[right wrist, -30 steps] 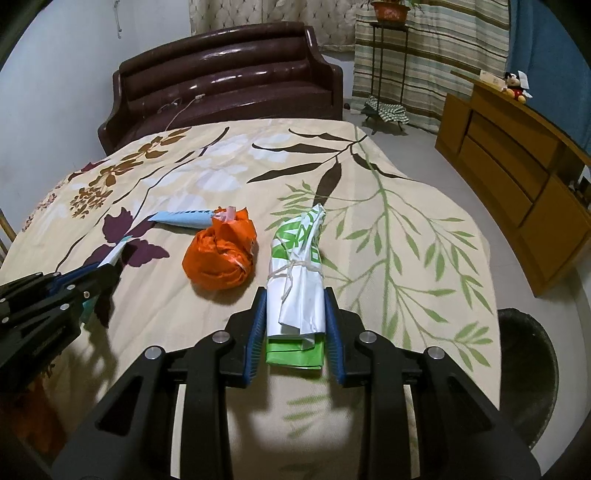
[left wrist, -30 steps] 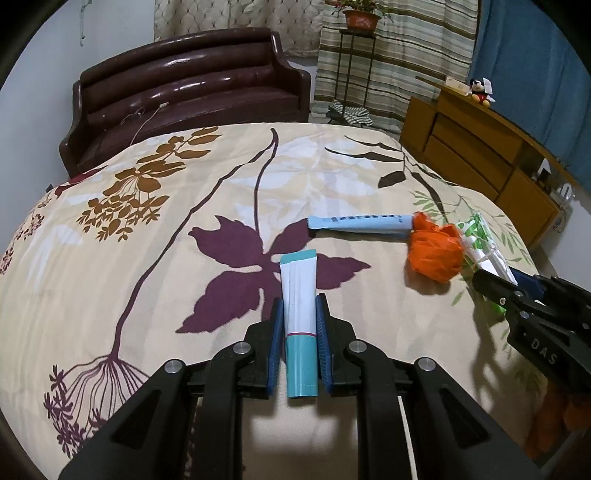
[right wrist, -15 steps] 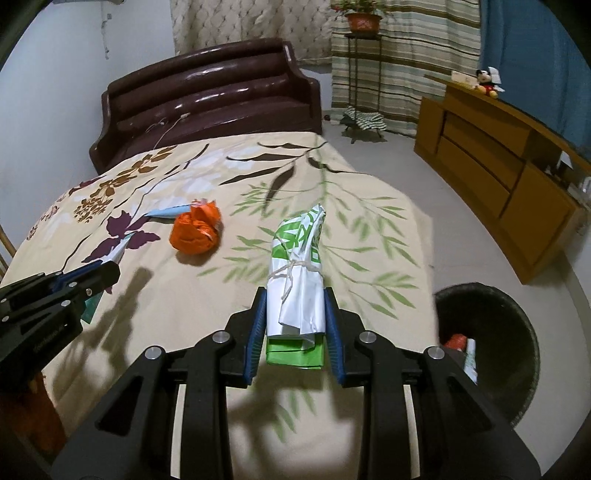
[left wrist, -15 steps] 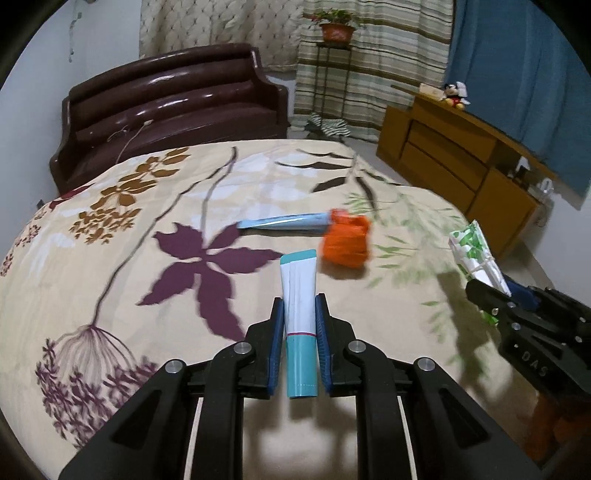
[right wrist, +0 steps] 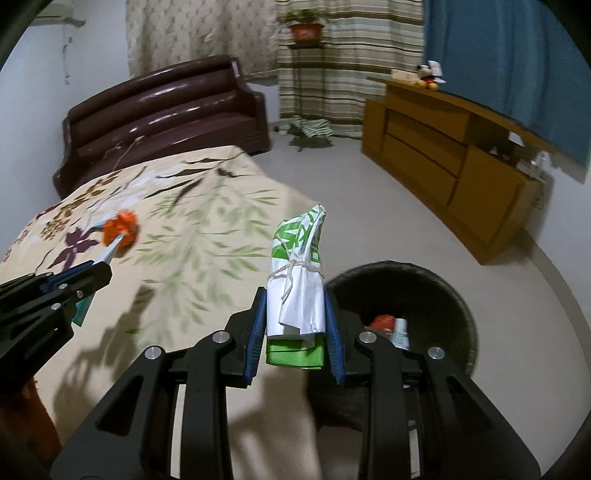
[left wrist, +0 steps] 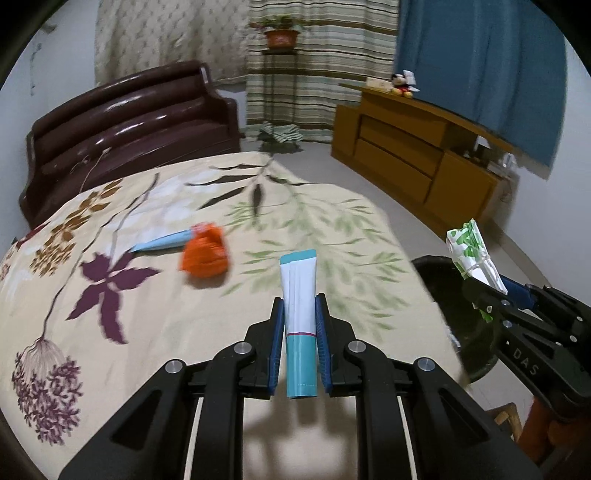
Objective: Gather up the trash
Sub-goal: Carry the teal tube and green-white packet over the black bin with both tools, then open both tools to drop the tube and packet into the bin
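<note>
My left gripper [left wrist: 299,314] is shut on a white and teal tube [left wrist: 298,291] and holds it above the right side of the bed. My right gripper [right wrist: 294,314] is shut on a tied green and white plastic bag [right wrist: 298,273], held beside the bed's edge, just left of the black trash bin [right wrist: 436,291]. The bin holds some red and white trash [right wrist: 391,326]. An orange crumpled bag [left wrist: 205,254] and a light blue tube [left wrist: 162,242] lie on the bed. The bag also shows in the left wrist view [left wrist: 471,254], above the bin [left wrist: 443,280].
The bed has a cream floral cover [left wrist: 110,288]. A dark brown sofa [left wrist: 125,122] stands behind it. A wooden dresser [right wrist: 443,162] runs along the right wall. A plant stand [right wrist: 306,33] is at the striped curtain. Bare floor lies between bed and dresser.
Both grippers have swung right with their loads, away from the bed's middle. The bin has come closer in the right wrist view and now appears in the left wrist view.
</note>
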Motion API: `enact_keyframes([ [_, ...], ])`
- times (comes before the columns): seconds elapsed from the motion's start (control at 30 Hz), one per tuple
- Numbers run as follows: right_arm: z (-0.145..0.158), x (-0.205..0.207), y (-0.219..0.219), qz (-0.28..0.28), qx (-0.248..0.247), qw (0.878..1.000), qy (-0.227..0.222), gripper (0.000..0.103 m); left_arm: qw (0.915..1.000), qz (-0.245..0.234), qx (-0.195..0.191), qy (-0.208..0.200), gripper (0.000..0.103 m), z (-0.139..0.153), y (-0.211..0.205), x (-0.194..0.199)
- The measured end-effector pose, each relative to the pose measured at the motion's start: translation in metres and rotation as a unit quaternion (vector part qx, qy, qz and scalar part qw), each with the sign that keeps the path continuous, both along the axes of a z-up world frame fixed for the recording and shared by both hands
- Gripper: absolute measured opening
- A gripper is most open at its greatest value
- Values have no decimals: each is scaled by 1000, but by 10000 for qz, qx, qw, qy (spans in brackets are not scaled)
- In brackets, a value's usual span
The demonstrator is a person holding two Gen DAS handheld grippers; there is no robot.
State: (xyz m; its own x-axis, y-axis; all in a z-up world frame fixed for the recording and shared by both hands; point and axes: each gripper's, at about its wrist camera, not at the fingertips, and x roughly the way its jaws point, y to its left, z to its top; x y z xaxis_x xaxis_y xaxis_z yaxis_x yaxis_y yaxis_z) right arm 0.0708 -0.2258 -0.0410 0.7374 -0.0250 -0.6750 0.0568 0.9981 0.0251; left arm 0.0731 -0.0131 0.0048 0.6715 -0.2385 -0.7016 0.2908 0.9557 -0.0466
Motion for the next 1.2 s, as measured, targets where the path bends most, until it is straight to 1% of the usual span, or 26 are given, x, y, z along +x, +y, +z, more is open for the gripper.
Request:
enact_keyframes([
  [0.27,-9,-10,-55,-540,-31,9985,18,29,9991,-430,42,34,18,-10,-60,1],
  [0.47,-17,-12,-87,-802,1,9968,51,29,9976,-685,114,21,18,-15,-99,4],
  [0.8,-27,-7,-116,-975,91,9952,65,29,9953,-941,234,84,18,-27,-147,13],
  [1.03,-33,-1,-130,-1060,173,9942,89,29,9938,-1055,360,8,18,-28,-167,18],
  [1.2,-35,2,-137,-1083,206,9939,78,29,9937,-1039,408,-1,18,-29,-174,20],
])
